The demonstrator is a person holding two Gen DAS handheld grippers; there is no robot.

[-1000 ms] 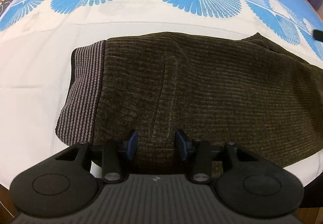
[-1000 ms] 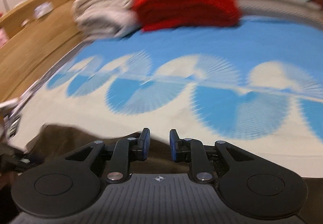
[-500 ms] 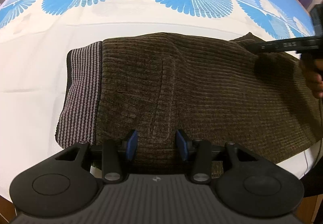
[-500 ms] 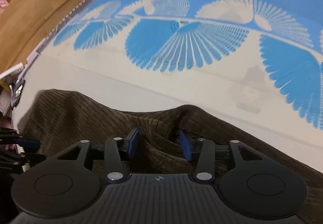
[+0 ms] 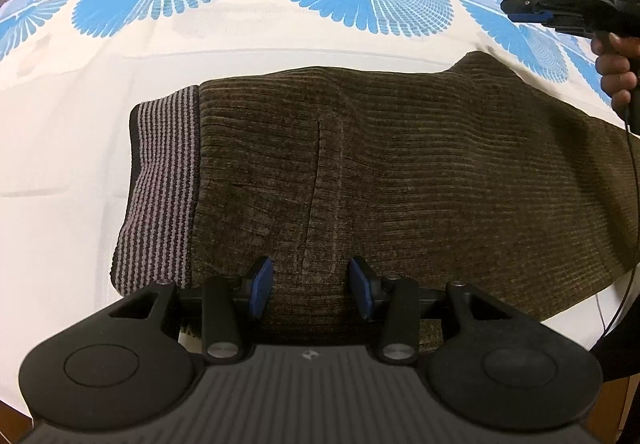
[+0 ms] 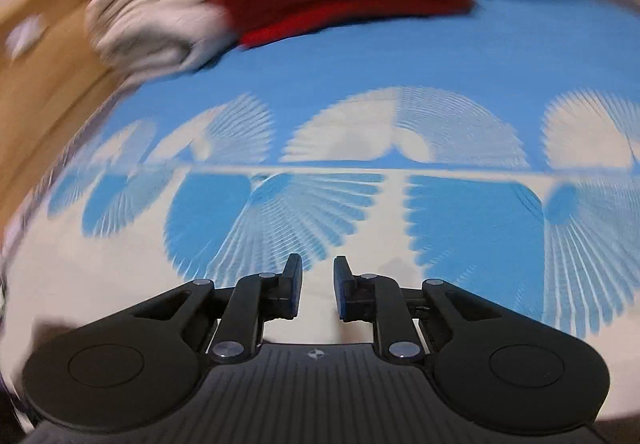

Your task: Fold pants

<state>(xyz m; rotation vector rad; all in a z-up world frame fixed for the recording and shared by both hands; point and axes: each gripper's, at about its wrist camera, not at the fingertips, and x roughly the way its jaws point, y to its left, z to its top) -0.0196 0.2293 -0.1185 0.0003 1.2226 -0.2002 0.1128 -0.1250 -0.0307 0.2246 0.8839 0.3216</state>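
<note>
A: Two grippers, neither gripping. Left gripper (image 5: 311, 292) has jaws well apart, nothing between them, low over the near edge of the dark brown ribbed-knit pants (image 5: 400, 179). Right gripper (image 6: 317, 294) is part open and empty, up over the blue-and-cream fan-print bed cover (image 6: 440, 83), view blurred.

B: Pants position?

A: Flat on the bed, striped grey waistband (image 5: 164, 187) at left, legs running off to the right.

B: Handling?

A: Looks soft, thick and limp; probably sags when lifted. I'd pinch waistband corners or the leg ends, not mid-panel.
</note>
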